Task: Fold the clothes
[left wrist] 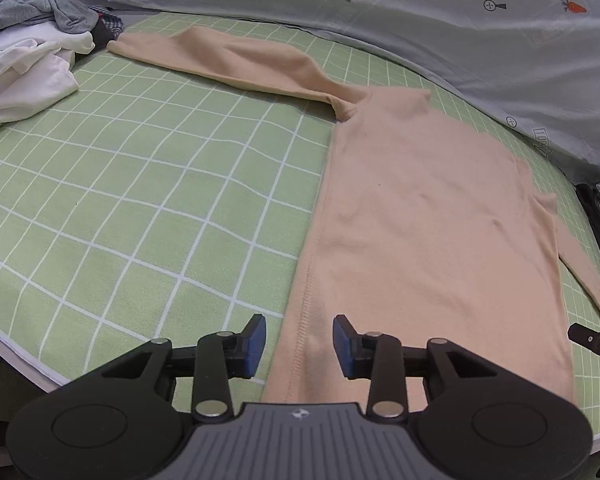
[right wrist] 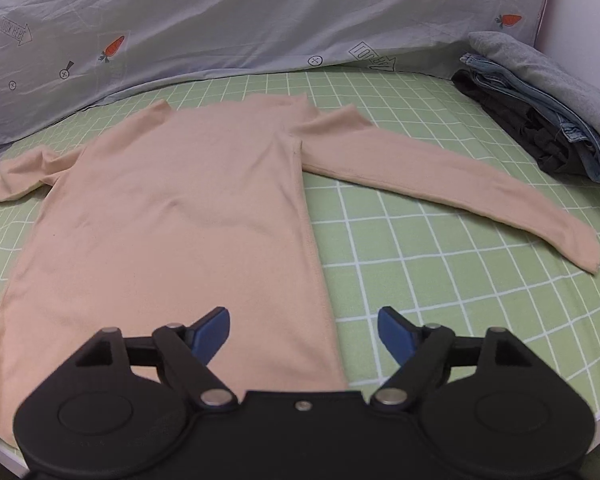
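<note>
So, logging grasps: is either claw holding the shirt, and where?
Nothing held. Left claw and right claw are open above the shirt hem.

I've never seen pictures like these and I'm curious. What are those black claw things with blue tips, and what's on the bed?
Each claw is a gripper that a person holds, one in each hand, with a camera on it looking along its fingers. One picture comes from the left gripper, the other from the right gripper. Both are open and hold nothing. On the green checked bed sheet a peach long-sleeved shirt lies flat with its sleeves spread, waiting to be folded. A loose clothes pile lies on one side, a folded stack on the other.
</note>
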A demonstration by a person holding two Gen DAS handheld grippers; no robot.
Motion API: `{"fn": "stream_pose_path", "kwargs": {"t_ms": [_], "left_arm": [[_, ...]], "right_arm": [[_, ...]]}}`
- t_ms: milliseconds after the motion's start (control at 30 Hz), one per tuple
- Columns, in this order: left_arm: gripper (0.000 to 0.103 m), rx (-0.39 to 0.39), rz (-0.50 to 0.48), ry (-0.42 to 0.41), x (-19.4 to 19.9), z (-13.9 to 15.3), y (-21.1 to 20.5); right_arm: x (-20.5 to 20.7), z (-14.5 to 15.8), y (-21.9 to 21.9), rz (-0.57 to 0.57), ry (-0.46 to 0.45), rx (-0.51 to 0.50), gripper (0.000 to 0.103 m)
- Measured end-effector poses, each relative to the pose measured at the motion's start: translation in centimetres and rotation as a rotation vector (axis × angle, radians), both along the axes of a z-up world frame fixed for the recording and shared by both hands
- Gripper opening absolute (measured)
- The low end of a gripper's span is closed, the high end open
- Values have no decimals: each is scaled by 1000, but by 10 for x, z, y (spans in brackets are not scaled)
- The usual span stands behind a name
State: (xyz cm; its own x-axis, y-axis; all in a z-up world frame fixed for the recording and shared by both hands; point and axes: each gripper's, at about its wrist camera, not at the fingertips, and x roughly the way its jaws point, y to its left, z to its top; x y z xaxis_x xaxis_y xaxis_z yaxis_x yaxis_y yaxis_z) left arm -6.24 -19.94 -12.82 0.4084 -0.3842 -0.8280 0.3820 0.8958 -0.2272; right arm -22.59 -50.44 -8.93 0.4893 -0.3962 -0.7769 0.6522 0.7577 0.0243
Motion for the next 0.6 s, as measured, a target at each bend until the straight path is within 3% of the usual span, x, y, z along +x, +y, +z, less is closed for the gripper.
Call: {"fn": "stream_pose_path", "kwargs": {"t_ms": [67,167,300,600], "left_arm": [[64,-20,-4,-19,17,7,7],[70,-32,-5,-52,45,15,16],[71,-3,4,-102,79,17,28],[71,-1,115,-110,187,17,75]], "right_arm": [[15,2,11,7,-5,-14,101],[38,-2,26,13,1,-22,102],[68,-12,36,-22,-1,-8,102],[125,-30,20,-158,-2,-71,103]]}}
